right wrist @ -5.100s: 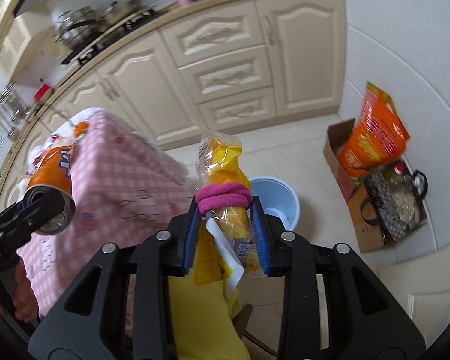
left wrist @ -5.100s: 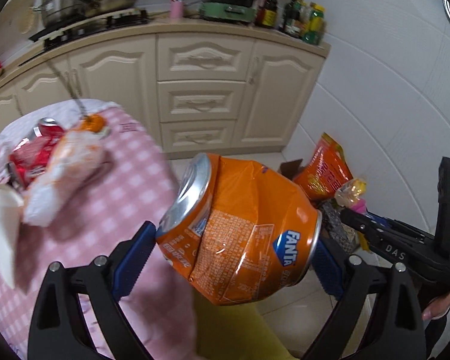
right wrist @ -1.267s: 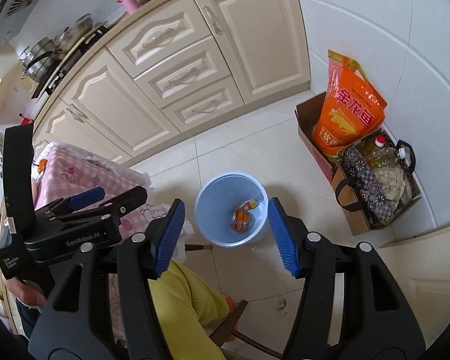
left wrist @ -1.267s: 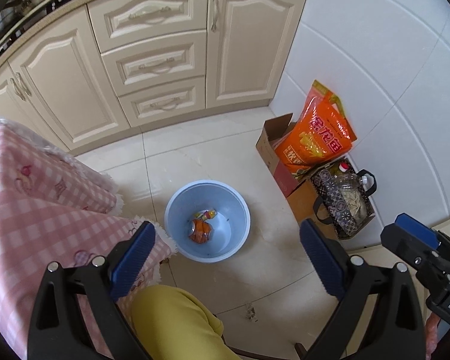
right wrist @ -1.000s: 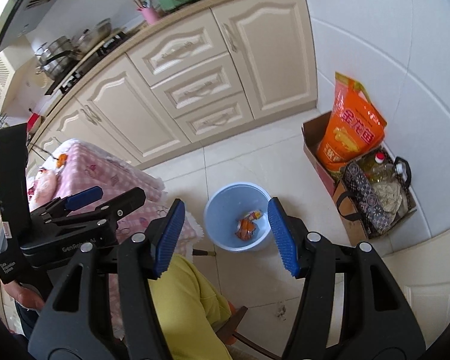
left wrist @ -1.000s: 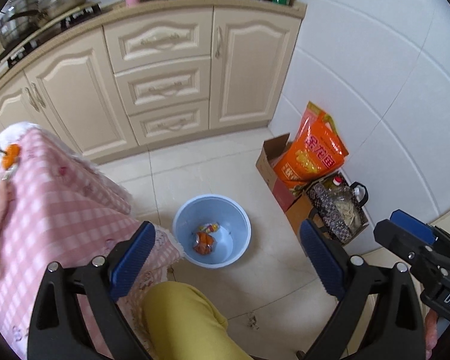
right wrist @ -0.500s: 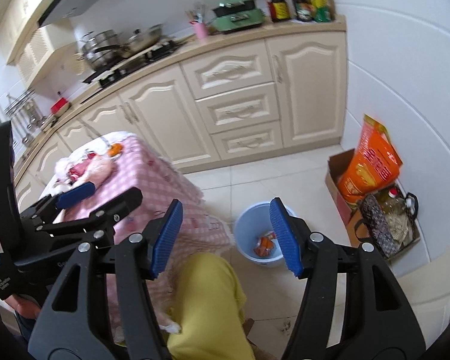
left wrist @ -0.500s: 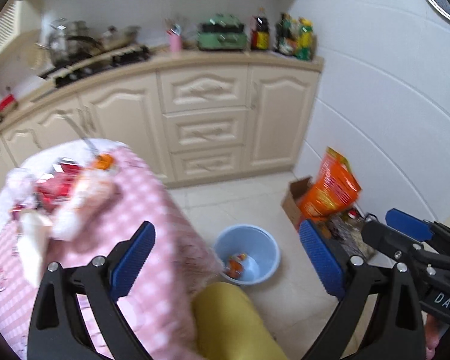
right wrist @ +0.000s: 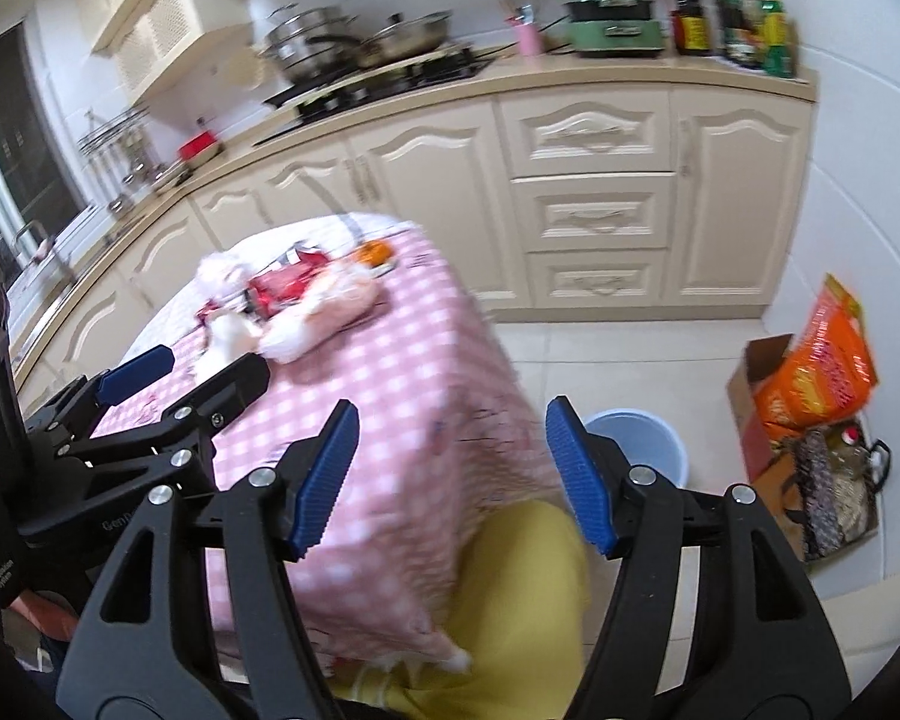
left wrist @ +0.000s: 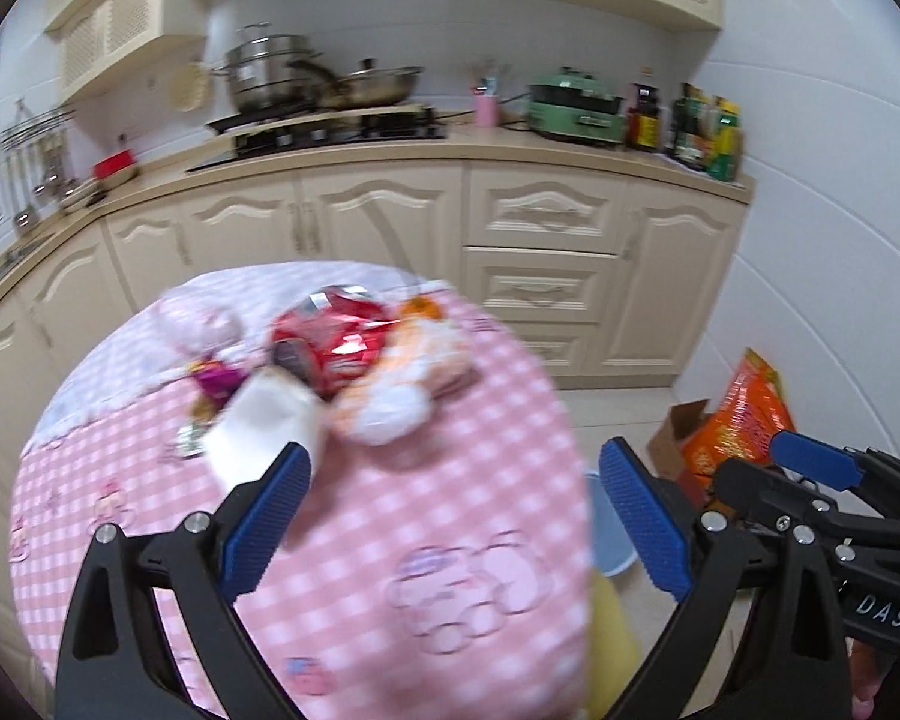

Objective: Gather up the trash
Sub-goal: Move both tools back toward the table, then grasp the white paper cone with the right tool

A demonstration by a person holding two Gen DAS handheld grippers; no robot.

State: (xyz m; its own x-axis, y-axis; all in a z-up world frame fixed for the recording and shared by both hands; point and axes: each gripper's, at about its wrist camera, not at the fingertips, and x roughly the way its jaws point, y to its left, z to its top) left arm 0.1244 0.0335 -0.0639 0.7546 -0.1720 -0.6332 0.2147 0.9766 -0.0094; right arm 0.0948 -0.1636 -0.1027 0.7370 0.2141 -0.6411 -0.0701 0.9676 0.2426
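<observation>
Trash (left wrist: 354,360) lies heaped on the far part of the pink-checked worktop (left wrist: 426,516) — a crumpled red wrapper (left wrist: 330,339), a pale orange-and-white bag (left wrist: 402,390), a white piece (left wrist: 258,426) nearer, a purple scrap (left wrist: 213,375) to the left; all of it is blurred. Left tool (left wrist: 453,516) hangs above the near part of the cloth, blue pads spread wide with nothing between them. Right tool (right wrist: 453,474) is spread too — its jaws have just been opening, and nothing sits between them. Right of the worktop, on the floor, stands a blue bin (right wrist: 648,438); its inside is not visible. An orange bag (right wrist: 822,372) in a cardboard box stands further right by the wall.
</observation>
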